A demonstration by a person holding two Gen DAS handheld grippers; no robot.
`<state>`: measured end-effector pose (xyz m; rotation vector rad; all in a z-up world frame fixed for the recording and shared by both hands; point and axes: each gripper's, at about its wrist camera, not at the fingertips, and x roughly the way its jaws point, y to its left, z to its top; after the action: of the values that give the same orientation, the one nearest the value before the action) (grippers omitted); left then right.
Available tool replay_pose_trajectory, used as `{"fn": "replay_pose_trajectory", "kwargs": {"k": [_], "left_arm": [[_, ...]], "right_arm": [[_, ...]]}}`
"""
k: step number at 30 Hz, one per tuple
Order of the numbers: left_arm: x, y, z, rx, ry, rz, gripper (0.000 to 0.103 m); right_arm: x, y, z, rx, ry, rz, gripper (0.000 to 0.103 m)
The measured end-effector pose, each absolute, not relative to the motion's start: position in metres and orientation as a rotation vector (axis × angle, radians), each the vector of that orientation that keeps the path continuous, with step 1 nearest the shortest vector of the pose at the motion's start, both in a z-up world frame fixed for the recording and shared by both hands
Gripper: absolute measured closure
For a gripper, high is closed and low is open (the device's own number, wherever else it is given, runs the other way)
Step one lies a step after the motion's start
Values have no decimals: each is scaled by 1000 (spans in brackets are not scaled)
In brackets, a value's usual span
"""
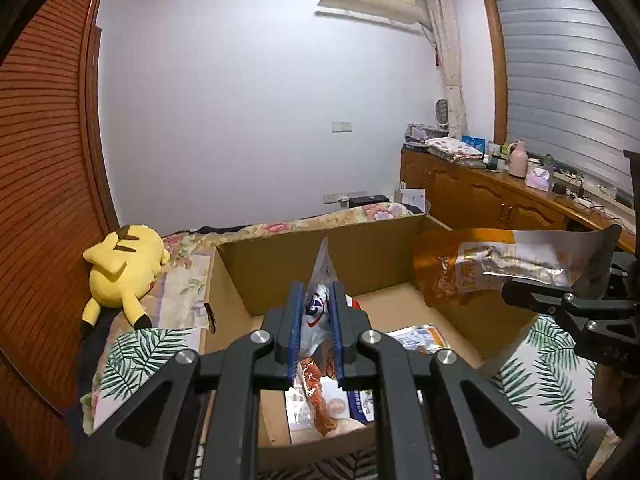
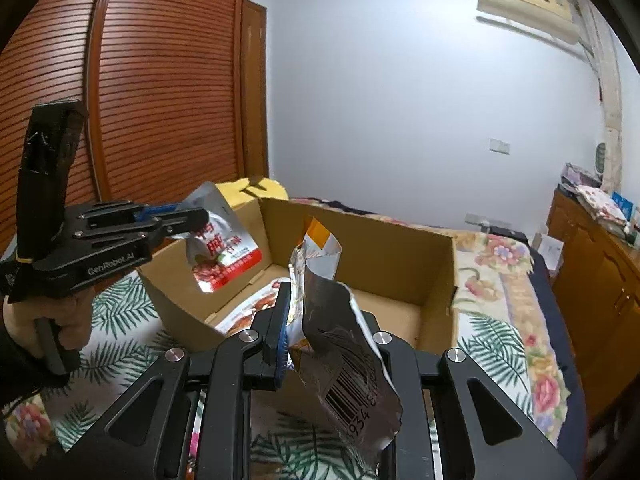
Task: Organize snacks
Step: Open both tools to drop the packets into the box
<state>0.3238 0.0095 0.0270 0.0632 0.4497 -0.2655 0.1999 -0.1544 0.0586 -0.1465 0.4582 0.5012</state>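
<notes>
An open cardboard box [image 1: 320, 264] [image 2: 376, 248] stands on the bed. My left gripper [image 1: 316, 320] is shut on a silver-and-red snack packet [image 1: 320, 300] above the box's near left side; it also shows in the right wrist view [image 2: 222, 244], with the left gripper [image 2: 188, 218]. My right gripper [image 2: 320, 320] is shut on an orange-and-silver snack packet [image 2: 340, 344], held over the box's right wall; the left wrist view shows the packet [image 1: 500, 264] and the right gripper [image 1: 592, 280]. More snack packets [image 1: 320, 396] [image 2: 252, 312] lie on the box floor.
A yellow plush toy [image 1: 120, 272] lies on the bed left of the box. Leaf-print fabric [image 1: 552, 372] covers the bed around it. A wooden cabinet [image 1: 480, 196] with clutter stands at the right, and a slatted wooden wardrobe [image 2: 160, 80] at the left.
</notes>
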Motion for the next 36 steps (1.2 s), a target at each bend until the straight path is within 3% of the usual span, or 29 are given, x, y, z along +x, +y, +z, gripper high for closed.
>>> {"fn": "replay_pose_trajectory", "kwargs": {"k": [22,33,36], "left_arm": [[357,9,-19,-6,516,-293,92],[358,8,-19,-7,530,-302,85],[356,10,-18,-11,534,-304,84]], "right_arm": [[251,-141,28,-126,556,551,83],[260,-142,23,-117,602,559,83],[261,-142,24,-119,610,561,73]]}}
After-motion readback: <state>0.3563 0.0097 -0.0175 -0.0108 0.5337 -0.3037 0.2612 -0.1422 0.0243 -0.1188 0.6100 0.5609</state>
